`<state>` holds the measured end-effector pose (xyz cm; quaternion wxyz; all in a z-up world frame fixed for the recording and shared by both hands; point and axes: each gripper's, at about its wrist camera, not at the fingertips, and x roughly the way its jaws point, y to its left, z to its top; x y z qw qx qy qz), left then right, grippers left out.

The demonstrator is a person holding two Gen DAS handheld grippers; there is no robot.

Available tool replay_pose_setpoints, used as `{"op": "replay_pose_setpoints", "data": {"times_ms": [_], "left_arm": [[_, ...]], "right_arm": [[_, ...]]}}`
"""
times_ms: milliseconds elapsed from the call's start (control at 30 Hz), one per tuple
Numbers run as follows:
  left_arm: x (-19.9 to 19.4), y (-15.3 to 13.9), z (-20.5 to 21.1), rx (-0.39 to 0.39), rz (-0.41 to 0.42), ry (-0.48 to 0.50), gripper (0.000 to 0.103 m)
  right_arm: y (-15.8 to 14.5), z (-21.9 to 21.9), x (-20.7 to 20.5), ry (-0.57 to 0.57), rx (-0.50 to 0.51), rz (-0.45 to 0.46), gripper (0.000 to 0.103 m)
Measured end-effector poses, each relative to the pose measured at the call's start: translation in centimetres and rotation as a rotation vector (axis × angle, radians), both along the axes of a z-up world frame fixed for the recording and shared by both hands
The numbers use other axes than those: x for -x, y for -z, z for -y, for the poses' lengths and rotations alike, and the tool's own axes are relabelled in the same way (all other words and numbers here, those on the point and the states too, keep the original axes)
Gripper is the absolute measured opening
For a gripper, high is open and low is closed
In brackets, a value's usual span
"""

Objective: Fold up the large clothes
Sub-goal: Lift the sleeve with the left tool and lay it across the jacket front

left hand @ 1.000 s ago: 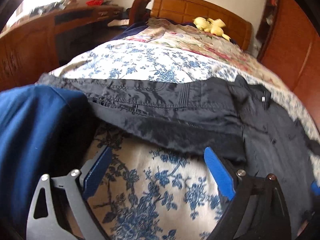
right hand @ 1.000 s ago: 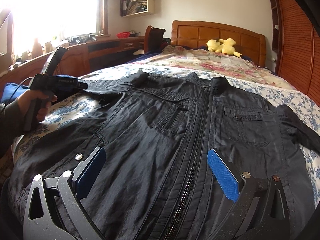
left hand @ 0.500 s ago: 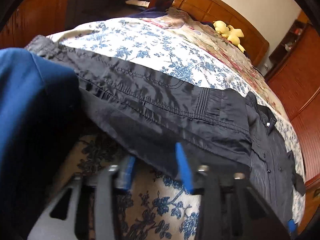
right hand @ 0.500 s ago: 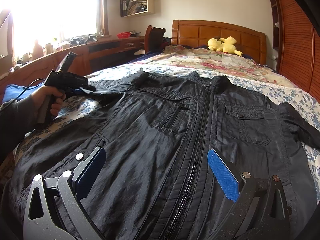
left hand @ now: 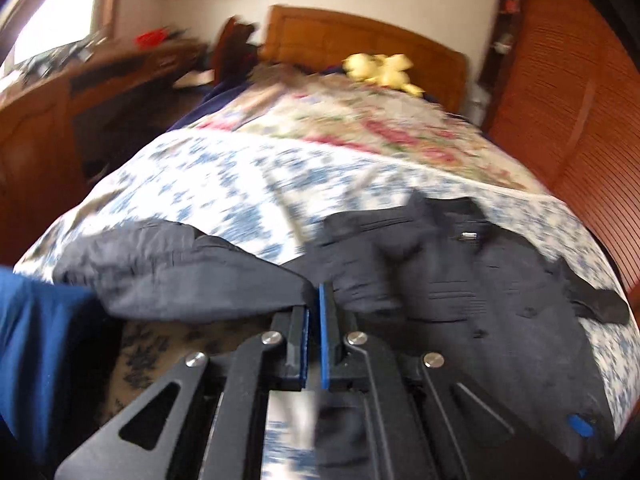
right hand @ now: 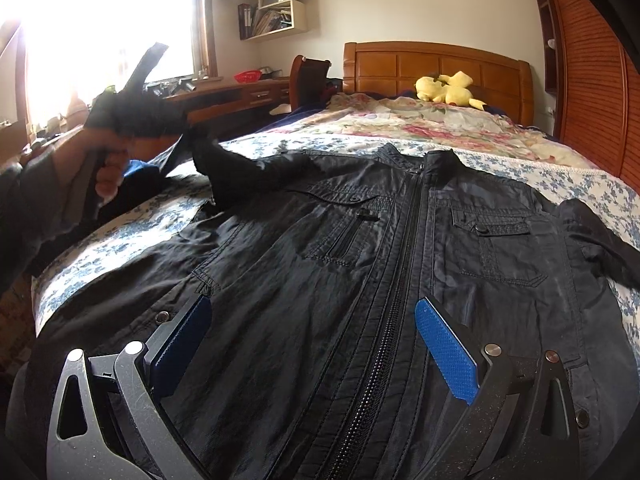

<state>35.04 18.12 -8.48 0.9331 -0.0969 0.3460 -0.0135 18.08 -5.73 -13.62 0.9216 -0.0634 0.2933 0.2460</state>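
Now we have the black jacket [right hand: 360, 248] lying front-up and zipped on the bed [right hand: 552, 168], its collar toward the wooden headboard [right hand: 436, 68] and its hem nearest our right gripper [right hand: 312, 344]. That gripper hangs just above the lower front of the jacket with its blue pads [right hand: 448, 356] spread wide, one on each side of the zipper [right hand: 396, 264], gripping nothing.

Our left gripper [left hand: 315, 312] has just been closing, and its jaws now stand pressed together on a fold of the jacket's left sleeve [left hand: 192, 276]. In the right wrist view the same gripper [right hand: 188, 132] sits in our left hand [right hand: 108, 168] at the far left, above the bedspread, with the sleeve [right hand: 240, 168] drawn up off the bed into a taut peak that runs from the shoulder to the jaws. The left wrist view is blurred.

The other sleeve [right hand: 600, 240] lies flat off the right edge of the jacket body. A yellow plush toy [right hand: 448, 88] rests by the headboard, well apart from the jacket, and a blue cloth [left hand: 36, 352] shows at the left edge of the bed.
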Motion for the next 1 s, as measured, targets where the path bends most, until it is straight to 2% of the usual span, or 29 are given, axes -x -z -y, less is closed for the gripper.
{"op": "replay_pose_setpoints", "data": {"times_ms": [133,367,433,533,600,733,800,1000], "left_arm": [[1.0,-2.2,4.9,-0.018,0.026,0.118,0.0],[2.2,-2.1,8.4,-0.124,-0.022,0.149,0.004],[3.2,-1.9,8.0,-0.114,-0.029,0.147,0.007],[5.0,-2.0,7.0,-0.104,-0.02,0.154,0.017],[6.4,-2.6,6.2,-0.113,0.001,0.153,0.03],[8.7,-4.0,4.0,-0.105,0.048,0.142,0.048],[9.2,-4.3,2.6,-0.119,0.057,0.109,0.061],[7.6,-2.0,-1.8,-0.1,-0.012,0.035,0.061]], "right_arm": [[0.0,0.0,0.1,0.0,-0.001,0.006,0.103],[0.0,0.2,0.2,0.005,-0.001,0.003,0.103],[0.1,0.1,0.0,0.004,0.004,-0.006,0.103],[0.1,0.3,-0.2,0.008,0.004,-0.007,0.103],[0.1,0.4,-0.3,0.013,0.005,-0.006,0.103],[0.1,0.4,-0.5,0.015,0.01,-0.014,0.103],[0.0,0.3,-0.5,0.01,0.016,-0.02,0.103],[-2.2,-0.4,0.1,-0.025,0.039,0.006,0.103]]}}
